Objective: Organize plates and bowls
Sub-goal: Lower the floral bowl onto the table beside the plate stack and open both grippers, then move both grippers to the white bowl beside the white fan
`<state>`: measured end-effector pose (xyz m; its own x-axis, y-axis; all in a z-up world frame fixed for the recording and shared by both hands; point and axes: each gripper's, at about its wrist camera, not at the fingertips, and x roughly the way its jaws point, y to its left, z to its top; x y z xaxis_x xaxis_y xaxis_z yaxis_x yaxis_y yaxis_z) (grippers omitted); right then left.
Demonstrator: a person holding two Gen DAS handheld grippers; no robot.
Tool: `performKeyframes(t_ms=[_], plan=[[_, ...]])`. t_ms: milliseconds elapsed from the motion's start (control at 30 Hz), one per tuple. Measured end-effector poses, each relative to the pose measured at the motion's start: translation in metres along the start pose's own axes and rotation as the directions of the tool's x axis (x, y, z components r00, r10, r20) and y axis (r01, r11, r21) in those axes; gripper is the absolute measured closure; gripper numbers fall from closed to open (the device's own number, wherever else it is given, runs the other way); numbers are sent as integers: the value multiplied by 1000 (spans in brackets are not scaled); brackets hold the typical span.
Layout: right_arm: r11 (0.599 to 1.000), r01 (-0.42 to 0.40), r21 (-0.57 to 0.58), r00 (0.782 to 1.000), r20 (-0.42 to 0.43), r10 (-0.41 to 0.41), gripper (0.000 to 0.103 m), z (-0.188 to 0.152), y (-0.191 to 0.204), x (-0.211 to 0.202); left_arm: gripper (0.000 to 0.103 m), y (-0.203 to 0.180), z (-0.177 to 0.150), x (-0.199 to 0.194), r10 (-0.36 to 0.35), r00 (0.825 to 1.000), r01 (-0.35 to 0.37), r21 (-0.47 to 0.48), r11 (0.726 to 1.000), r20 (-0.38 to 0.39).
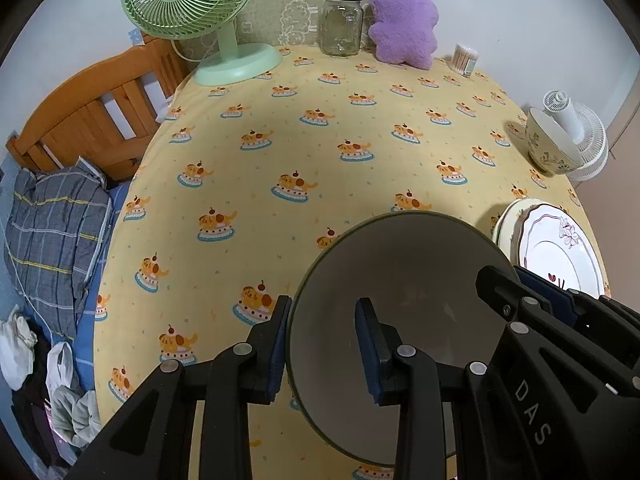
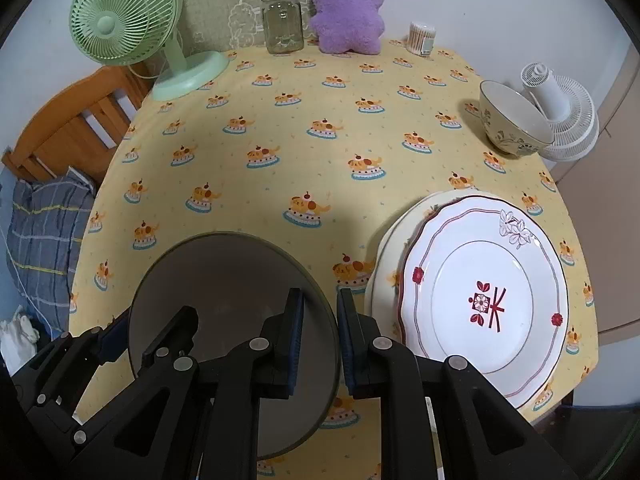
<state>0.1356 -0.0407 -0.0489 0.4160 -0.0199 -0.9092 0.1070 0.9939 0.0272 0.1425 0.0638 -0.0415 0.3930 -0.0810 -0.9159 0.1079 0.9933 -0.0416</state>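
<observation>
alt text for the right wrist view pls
Both grippers, right and left, clamp opposite rims of a grey bowl over a yellow cake-print tablecloth. Stacked plates sit right; a floral bowl beyond.

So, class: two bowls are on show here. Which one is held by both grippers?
The plain grey bowl, clamped on opposite rims by the left gripper and right gripper. The flowered bowl stands free beside the white fan.

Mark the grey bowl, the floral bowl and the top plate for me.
grey bowl (image 1: 404,280): left wrist view, inner wall.
floral bowl (image 2: 506,100): right wrist view, inside near the rim.
top plate (image 2: 460,276): right wrist view, bare white centre beside the red motif.
</observation>
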Motion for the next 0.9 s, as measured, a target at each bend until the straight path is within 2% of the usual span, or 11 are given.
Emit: performKeyframes(t_ms=[67, 233, 267, 300, 333, 400, 467, 500, 600, 700, 900], plan=[[1000, -2, 6, 1000, 1, 2, 82, 1, -1, 1, 72, -1, 1, 1, -2, 1000, 2, -3, 1000, 0], [999, -20, 27, 1000, -5, 20, 82, 1, -5, 1, 58, -3, 1, 4, -29, 999, 28, -5, 1000, -20], [999, -22, 23, 1000, -10, 23, 79, 1, -5, 2, 54, -2, 0, 4, -38, 999, 38, -10, 999, -34], [999, -28, 18, 999, -14, 29, 72, 1, -5, 2, 47, -2, -1, 5, -42, 998, 42, -16, 999, -46], [999, -41, 15, 999, -24, 41, 68, 1, -6, 3, 44, -2, -3, 4, -45, 998, 44, -19, 999, -54], [998, -68, 5, 997, -37, 68, 51, -2, -5, 2, 38, -2, -6, 0, -43, 998, 42, -12, 999, -53], [998, -69, 0, 997, -29, 69, 42, -6, -4, -3, 33, -1, -9, -4, -38, 998, 37, -6, 999, -50], [997, -71, 2, 997, -19, 71, 38, -8, -4, -6, 31, -1, -9, -8, -40, 998, 40, -1, 999, -43], [997, -79, 12, 997, 0, 79, 37, -10, -4, -16, 21, -1, -9, -18, -46, 999, 46, 6, 999, -22], [995, -95, 17, 995, 23, 94, 31, -10, -5, -28, 18, -1, -8, -32, -45, 999, 45, 13, 999, 15], [997, -78, 31, 993, 90, 75, 27, -9, -5, -56, 17, 0, -4, -59, -49, 996, 47, 34, 998, 79]])
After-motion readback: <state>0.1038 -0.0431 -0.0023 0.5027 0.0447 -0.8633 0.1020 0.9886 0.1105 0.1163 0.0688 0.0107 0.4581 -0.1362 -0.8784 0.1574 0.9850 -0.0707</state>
